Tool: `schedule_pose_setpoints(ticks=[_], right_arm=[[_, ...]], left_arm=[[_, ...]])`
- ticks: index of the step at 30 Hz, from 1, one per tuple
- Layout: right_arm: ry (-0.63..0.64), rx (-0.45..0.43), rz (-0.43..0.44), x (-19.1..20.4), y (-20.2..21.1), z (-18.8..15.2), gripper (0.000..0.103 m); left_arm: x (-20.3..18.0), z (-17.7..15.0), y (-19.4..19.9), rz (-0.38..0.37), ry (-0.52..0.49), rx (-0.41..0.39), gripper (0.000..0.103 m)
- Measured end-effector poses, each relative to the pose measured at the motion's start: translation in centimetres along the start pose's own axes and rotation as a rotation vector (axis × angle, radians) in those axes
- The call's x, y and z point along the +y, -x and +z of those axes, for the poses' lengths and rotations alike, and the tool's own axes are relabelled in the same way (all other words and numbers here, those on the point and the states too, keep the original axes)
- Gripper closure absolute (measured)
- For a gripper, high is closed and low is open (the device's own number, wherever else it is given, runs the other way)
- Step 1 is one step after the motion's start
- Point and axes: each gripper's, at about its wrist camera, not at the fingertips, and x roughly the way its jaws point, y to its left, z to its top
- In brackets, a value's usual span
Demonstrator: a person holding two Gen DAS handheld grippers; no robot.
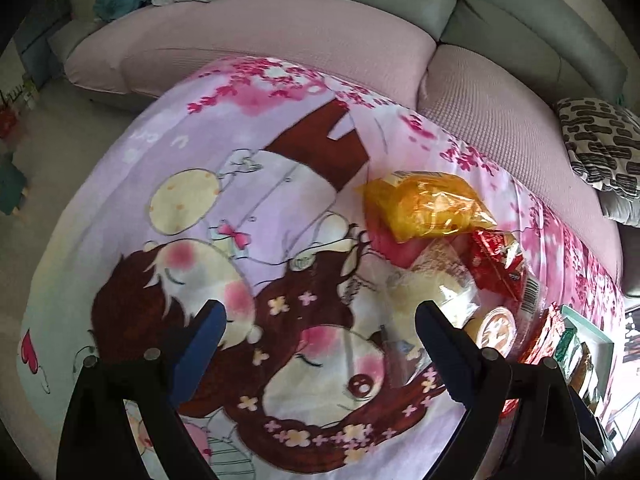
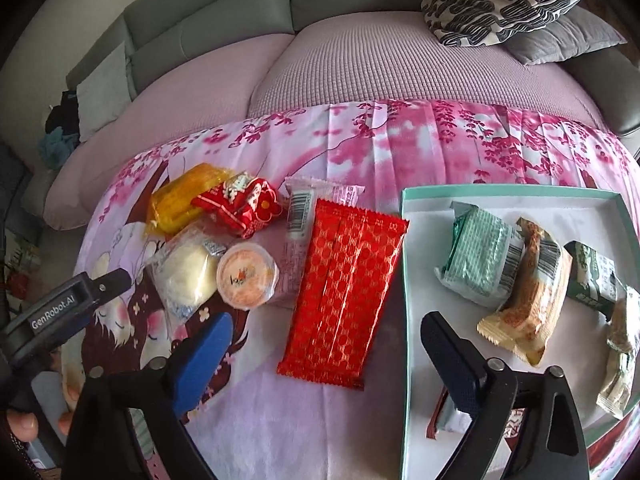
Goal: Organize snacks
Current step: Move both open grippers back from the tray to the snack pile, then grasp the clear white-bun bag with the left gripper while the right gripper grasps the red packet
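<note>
The big red foil packet (image 2: 345,295) lies flat at the centre of the right wrist view, its long side running up and down the frame, its right edge just beside the teal-rimmed tray (image 2: 405,280), and I judge it's the one to take next. My right gripper (image 2: 326,334) hangs over its lower half with both fingers spread wide and nothing between them. To do this well, I'd come down square across the narrow width so the pads meet the two long edges, because foil this flat will likely slide or crumple if I pinch a corner. The right finger (image 2: 448,356) already sits over the tray rim, so I'd shift a touch left before dropping or I'll catch that lip. In the tray, right of frame, a green packet (image 2: 480,264) and a tan packet (image 2: 528,300) overlap, leaving bare floor along the near left side, a fair landing spot. Left of the red packet sit the round jelly cup (image 2: 247,276), a pale bun in clear wrap (image 2: 188,276), a small red pouch (image 2: 240,206) and a yellow bag (image 2: 180,200), all loose on the cartoon blanket (image 2: 280,420). My left gripper (image 1: 320,328) hovers wide apart and empty, well left of the pile.
</note>
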Motion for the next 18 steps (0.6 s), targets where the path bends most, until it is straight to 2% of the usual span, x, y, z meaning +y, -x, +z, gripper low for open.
schedule_pose_setpoints(ticks=[5,18], right_arm=[[-0.020,0.015,0.001,-0.2,-0.8,0.8,0.020],[0.019,0.035,-0.059,0.5,-2.3,1.2,0.028]], left_arm=[[-2.0,0.3,-1.1,-0.034,-0.034,0.036,0.007],[-5.8,1.1,-3.8,-0.069,-0.093,0.072,0.007]])
